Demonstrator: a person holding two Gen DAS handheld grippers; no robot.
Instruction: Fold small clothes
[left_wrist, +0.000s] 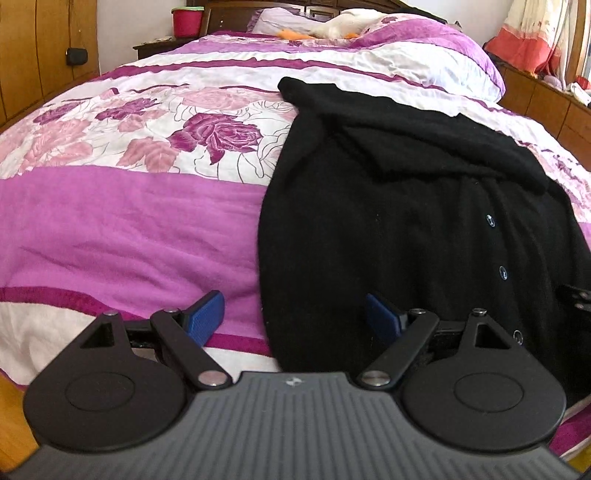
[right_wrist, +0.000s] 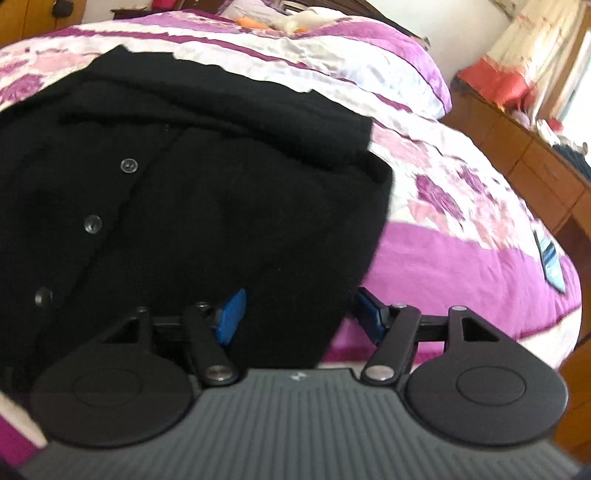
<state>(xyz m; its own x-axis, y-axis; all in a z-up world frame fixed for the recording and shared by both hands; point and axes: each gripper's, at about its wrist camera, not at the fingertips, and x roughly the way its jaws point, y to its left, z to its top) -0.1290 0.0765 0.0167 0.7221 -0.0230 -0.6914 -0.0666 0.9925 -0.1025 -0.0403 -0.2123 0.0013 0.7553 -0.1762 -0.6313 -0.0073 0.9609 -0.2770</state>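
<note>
My left jaws (left_wrist: 293, 317) and right jaws (right_wrist: 299, 315) gape empty, straddling the near hem corners of the black cardigan (left_wrist: 388, 221), which runs lengthwise away up the bed (left_wrist: 129, 221).

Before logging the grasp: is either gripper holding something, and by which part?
Nothing is held. Both the left gripper and right gripper stand open over the black cardigan.

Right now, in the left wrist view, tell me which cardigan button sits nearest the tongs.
The lowest button on the black cardigan, just above the right-side linkage of the left tongs. The other two buttons lie farther up the placket.
</note>
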